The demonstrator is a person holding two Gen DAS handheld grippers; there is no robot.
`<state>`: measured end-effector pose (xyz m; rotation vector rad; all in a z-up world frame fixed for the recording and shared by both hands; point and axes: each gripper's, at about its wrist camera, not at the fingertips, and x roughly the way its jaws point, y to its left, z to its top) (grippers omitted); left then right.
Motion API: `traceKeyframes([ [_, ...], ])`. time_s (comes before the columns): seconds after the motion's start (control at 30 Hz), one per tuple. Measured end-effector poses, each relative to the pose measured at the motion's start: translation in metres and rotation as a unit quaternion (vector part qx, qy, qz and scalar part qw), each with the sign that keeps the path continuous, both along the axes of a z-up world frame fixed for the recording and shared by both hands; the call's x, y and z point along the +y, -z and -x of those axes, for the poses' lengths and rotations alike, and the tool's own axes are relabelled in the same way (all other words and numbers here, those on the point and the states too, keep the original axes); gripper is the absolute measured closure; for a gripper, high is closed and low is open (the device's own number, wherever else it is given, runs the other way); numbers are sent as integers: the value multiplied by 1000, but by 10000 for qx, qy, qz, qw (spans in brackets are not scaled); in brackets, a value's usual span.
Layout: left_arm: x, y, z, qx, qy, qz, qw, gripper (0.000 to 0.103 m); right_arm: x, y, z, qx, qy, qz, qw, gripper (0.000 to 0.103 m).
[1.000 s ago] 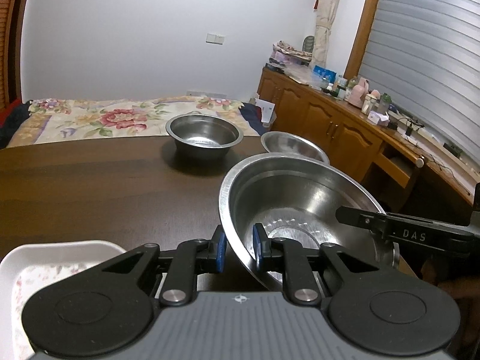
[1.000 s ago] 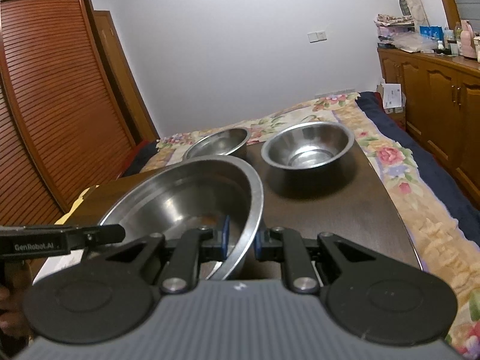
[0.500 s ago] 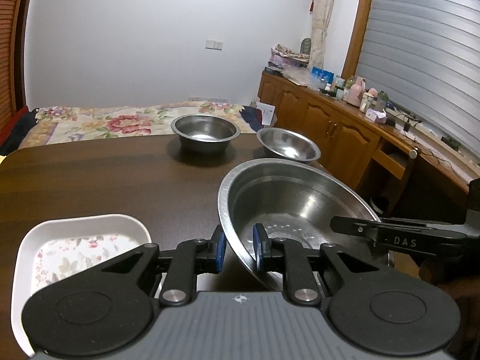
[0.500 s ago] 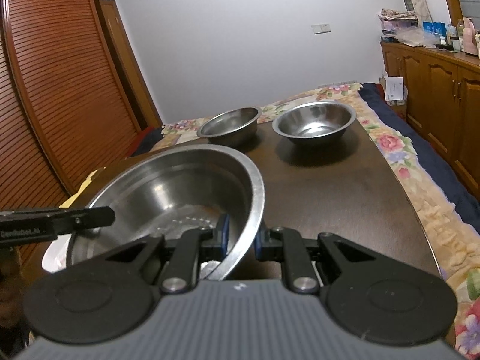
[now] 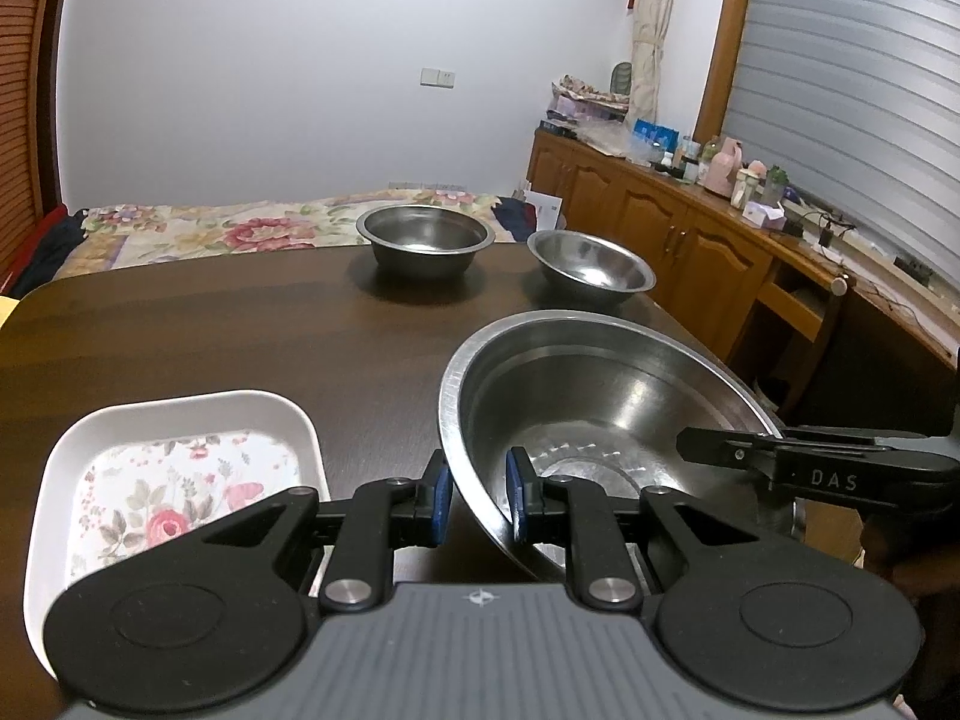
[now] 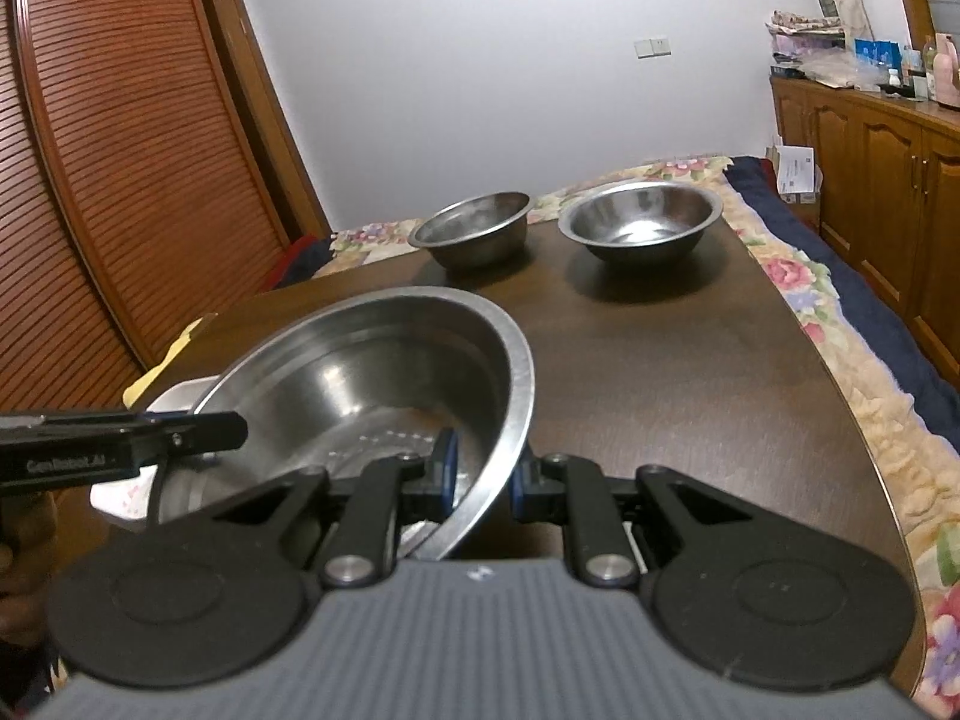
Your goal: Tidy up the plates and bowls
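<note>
A large steel bowl (image 5: 600, 396) is held above the dark wooden table (image 5: 240, 324) by both grippers. My left gripper (image 5: 477, 498) is shut on its left rim. My right gripper (image 6: 483, 474) is shut on its right rim, and the bowl also shows in the right wrist view (image 6: 372, 372). Two smaller steel bowls stand at the table's far end: one (image 5: 426, 240) on the left, one (image 5: 591, 267) on the right. A white square plate with a flower print (image 5: 168, 474) lies on the table to the left of the large bowl.
A bed with a flowered blanket (image 5: 240, 228) lies beyond the table. Wooden cabinets (image 5: 690, 240) with clutter run along the right wall. A slatted wooden door (image 6: 120, 150) stands on the left. The table's right edge (image 6: 840, 372) borders the flowered blanket.
Both grippers have pulled back toward me with the large bowl, so the two small bowls look farther away and more of the white plate shows.
</note>
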<state>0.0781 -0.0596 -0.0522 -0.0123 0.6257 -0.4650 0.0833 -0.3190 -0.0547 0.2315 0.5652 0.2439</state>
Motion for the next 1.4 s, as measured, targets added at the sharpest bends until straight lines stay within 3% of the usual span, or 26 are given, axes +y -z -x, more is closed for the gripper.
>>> traceKeyframes([
  [1.17, -2, 9, -6, 101, -78, -4, 9999, 83, 10, 5, -2, 61, 40, 180, 9998, 83],
  [1.27, 0, 7, -5, 54, -95, 5, 9999, 83, 11, 4, -2, 63, 43, 218, 9997, 72],
  [1.4, 4, 3, -5, -4, -135, 10, 9999, 79, 10, -3, 2, -31, 61, 277, 9996, 72],
])
